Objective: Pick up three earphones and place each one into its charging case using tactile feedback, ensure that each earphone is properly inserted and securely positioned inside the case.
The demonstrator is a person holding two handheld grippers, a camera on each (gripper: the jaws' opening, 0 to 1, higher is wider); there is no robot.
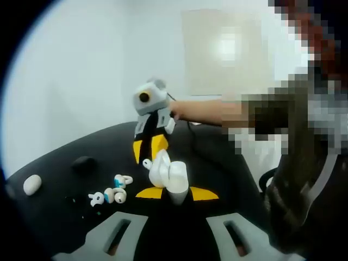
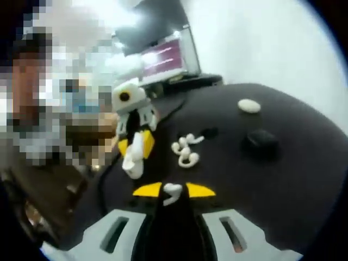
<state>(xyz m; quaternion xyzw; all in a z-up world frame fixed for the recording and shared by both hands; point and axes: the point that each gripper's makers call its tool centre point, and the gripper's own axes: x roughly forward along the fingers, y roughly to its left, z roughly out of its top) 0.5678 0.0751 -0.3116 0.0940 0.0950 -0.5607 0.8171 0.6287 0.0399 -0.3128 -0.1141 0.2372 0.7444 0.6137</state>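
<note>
The left hand-held gripper (image 1: pixel 176 191) is closed on an open white charging case (image 1: pixel 169 175), pinched between its yellow-tipped jaws and raised above the dark counter (image 1: pixel 60 163). The case stands roughly upright, its long axis running up and away from the jaws and its hinged lid tilted toward the left of the left gripper view. In the right gripper view the same case (image 2: pixel 134 161) hangs below the left gripper's yellow tips, long axis near vertical.

The right hand-held gripper (image 2: pixel 174 191) is clenched on a white earphone (image 2: pixel 172 193), a small curved piece held between its yellow tips; its stem points down and toward the left of that view. In the left gripper view the right gripper (image 1: pixel 145 155) hangs just behind the case, jaws pointing down, with a person's hand (image 1: pixel 187 111) gripping it from the right.

On the counter, left of the case in the left gripper view, lie several loose white earphones (image 1: pixel 111 191) in a small cluster, some with blue parts. Farther left rest a closed white oval case (image 1: pixel 32 184) and a dark rounded case (image 1: pixel 83 162), well apart from each other. In the right gripper view a monitor (image 2: pixel 166 57) stands beyond the counter's far edge.
</note>
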